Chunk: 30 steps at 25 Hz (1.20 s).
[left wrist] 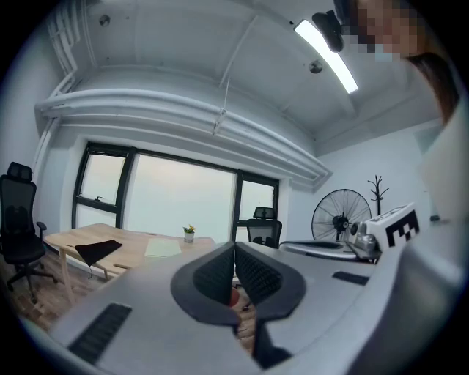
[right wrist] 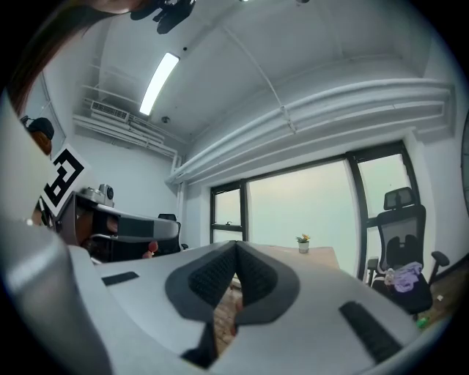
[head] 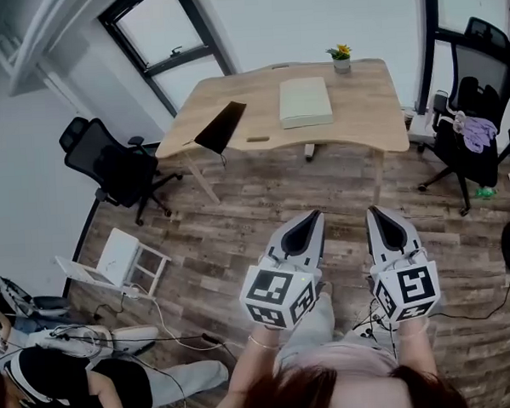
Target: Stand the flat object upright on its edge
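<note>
Left hand-held gripper (head: 313, 215) and right hand-held gripper (head: 376, 210): both pressed together, empty, well short of the desk (head: 365, 108), evidently awaiting approach. Flat object (head: 305, 101) lies flat toward the desk's far edge, untouched.

The surface (head: 365, 108) is smooth pale wood, the floor (head: 239, 217) rougher planks. The left tongs (head: 313, 215) and right tongs (head: 375, 211) are matt grey plastic with ribbed black pads (left wrist: 216, 275).

You hold the left gripper (head: 312, 215) and right gripper (head: 377, 211) side by side, near level, pointing forward; both pairs of jaws are closed together, empty
</note>
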Motion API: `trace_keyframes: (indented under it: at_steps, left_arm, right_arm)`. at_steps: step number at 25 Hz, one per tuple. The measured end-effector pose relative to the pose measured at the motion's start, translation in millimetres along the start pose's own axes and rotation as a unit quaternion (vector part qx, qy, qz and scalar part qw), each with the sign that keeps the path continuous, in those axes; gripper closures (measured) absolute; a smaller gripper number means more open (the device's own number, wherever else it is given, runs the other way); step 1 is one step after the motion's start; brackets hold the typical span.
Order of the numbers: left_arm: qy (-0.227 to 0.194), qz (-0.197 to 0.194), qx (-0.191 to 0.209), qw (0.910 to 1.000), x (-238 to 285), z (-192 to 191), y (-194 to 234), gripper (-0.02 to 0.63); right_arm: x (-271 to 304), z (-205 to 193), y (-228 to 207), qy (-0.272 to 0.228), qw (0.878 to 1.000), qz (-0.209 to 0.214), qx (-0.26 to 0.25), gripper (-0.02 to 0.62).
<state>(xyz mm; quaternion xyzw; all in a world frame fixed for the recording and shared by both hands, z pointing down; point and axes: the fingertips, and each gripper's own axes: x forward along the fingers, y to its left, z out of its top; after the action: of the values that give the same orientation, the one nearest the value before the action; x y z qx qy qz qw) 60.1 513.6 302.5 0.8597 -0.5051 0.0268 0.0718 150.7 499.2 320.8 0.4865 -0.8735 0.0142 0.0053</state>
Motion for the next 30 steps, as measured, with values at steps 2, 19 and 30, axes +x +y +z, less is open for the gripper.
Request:
trace_keyframes:
  at_steps: [2,19,30]
  left_arm:
    - [0.0,-0.001,0.0,1.0,8,0,3,0.595]
    - [0.017,-0.017,-0.018,0.9995,99,0,80,0.595]
    - [0.018,-0.031,-0.023,0.9991,160,16,155,0.595]
  right_arm:
    - [6,-1,-6,0.0,1.0,-0.004,-0.003,0.597]
    - [112,-5,-49,0.016,1.0,-0.023,-0.001,0.597]
    - [208,-4,-69,0.033,0.999,-0.019,0.008,0.597]
